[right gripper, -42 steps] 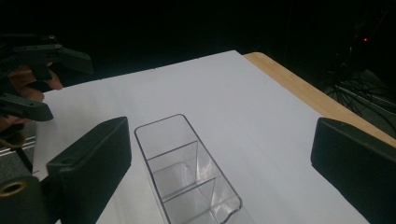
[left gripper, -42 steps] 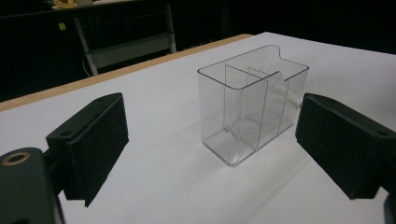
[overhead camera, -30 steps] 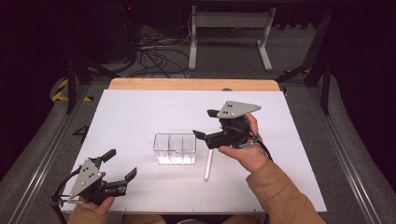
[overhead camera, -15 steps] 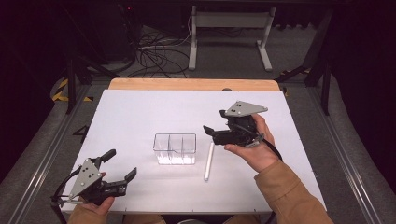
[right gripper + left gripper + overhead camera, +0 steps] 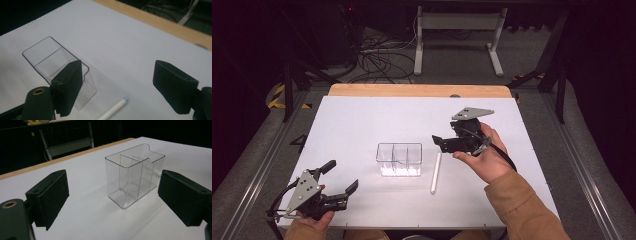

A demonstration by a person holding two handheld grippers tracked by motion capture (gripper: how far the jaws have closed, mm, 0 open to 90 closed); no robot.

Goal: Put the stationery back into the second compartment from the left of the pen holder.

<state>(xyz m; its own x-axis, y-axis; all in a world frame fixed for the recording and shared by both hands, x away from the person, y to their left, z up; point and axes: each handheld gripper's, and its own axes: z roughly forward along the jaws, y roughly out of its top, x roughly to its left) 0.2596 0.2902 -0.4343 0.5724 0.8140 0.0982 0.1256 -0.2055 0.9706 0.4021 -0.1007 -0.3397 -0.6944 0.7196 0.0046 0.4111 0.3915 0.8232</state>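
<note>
Two tongs gaping and empty, right tongs point(image 5: 438, 141) above white stick point(image 5: 435, 173), left tongs point(image 5: 341, 176) near clear divided box point(image 5: 399, 159) on desk point(image 5: 362, 120).

Clear box point(image 5: 399, 159) mid-table point(image 5: 362, 120); white stick point(image 5: 435, 173) just right of box. Table bare left, behind and before box.

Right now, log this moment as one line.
left tool open, empty | right tool open, above white stick | clear divided box upright on table
</note>
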